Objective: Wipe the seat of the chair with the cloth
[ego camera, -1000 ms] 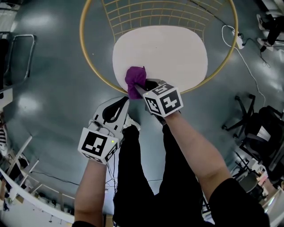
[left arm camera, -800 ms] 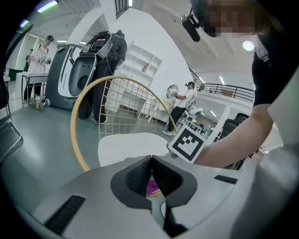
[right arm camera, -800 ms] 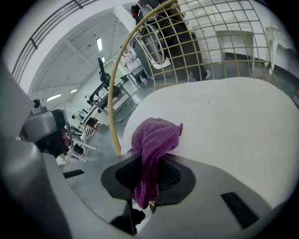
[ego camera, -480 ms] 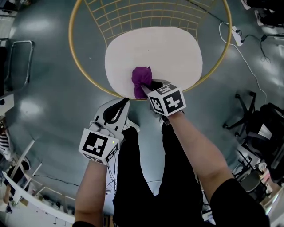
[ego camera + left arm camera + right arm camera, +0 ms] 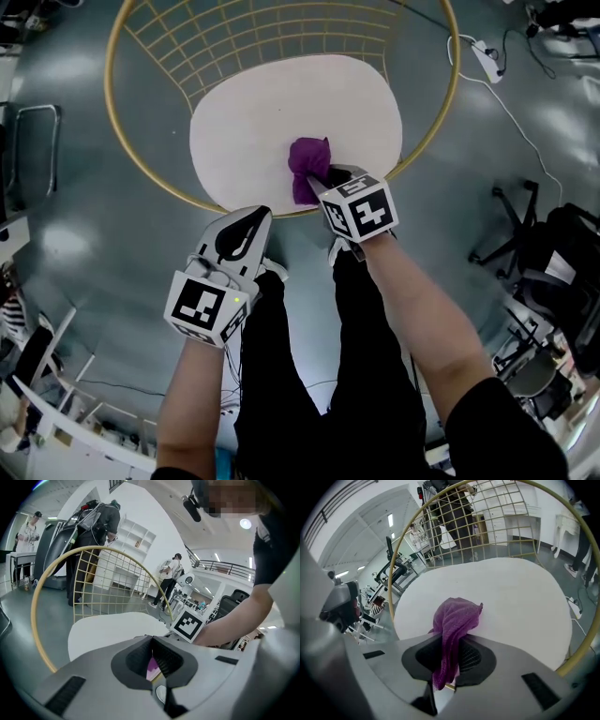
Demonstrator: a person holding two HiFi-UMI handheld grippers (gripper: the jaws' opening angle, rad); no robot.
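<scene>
the chair's white seat [image 5: 272, 108] bears a bunched purple cloth [image 5: 308, 157] near its front edge, right of the middle; the chair stands on grey floor [image 5: 84, 220].

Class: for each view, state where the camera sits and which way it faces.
Head view: on the person's head, looking steeply down at the seat; both forearms show.
Left gripper view: rides the left gripper, facing across the seat; the right forearm shows.
Right gripper view: rides the right gripper, facing the cloth in its fingers.
Shared: both gripper views show the gold chair back.
</scene>
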